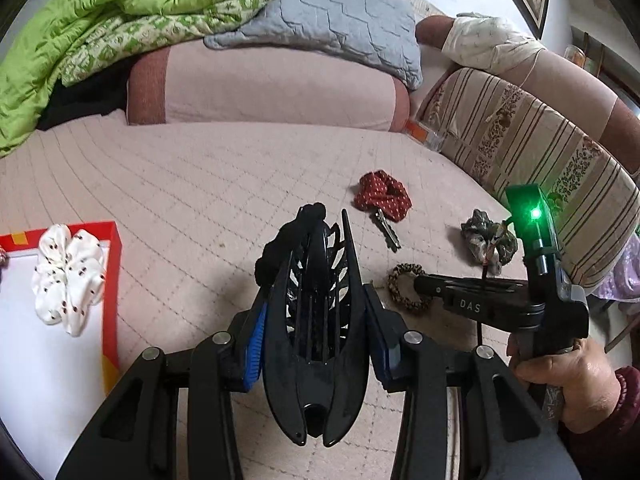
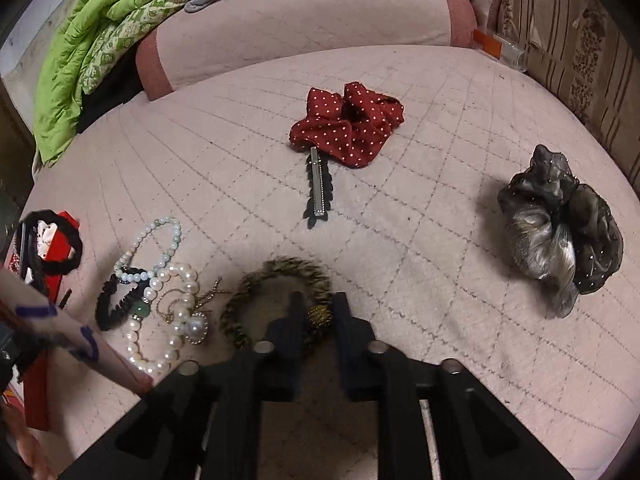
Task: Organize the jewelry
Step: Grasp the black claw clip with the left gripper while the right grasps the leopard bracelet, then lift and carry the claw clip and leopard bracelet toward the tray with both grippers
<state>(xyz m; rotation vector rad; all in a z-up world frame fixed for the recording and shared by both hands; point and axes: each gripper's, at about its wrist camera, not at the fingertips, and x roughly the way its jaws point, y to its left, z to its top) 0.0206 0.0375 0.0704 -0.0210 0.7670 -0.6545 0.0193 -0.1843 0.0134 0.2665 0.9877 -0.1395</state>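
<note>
My left gripper (image 1: 316,304) is shut on a large black claw hair clip (image 1: 316,344) with a black scrunchie (image 1: 280,244) hooked on it, held above the bed. A red-rimmed white box (image 1: 110,280) at the left holds a white dotted scrunchie (image 1: 68,276). My right gripper (image 2: 318,308) is open, its fingers on either side of a leopard-print braided hair tie (image 2: 280,276), which also shows in the left wrist view (image 1: 404,284). Pearl bracelets (image 2: 176,292) and a black elastic (image 2: 116,308) lie to its left.
A red polka-dot scrunchie (image 2: 348,124) with a black-and-silver hair clip (image 2: 318,184) lies farther back. A grey-green scrunchie (image 2: 560,224) lies at the right. Pink bolster (image 1: 272,88), green quilt (image 1: 100,32) and striped cushion (image 1: 540,152) border the bed.
</note>
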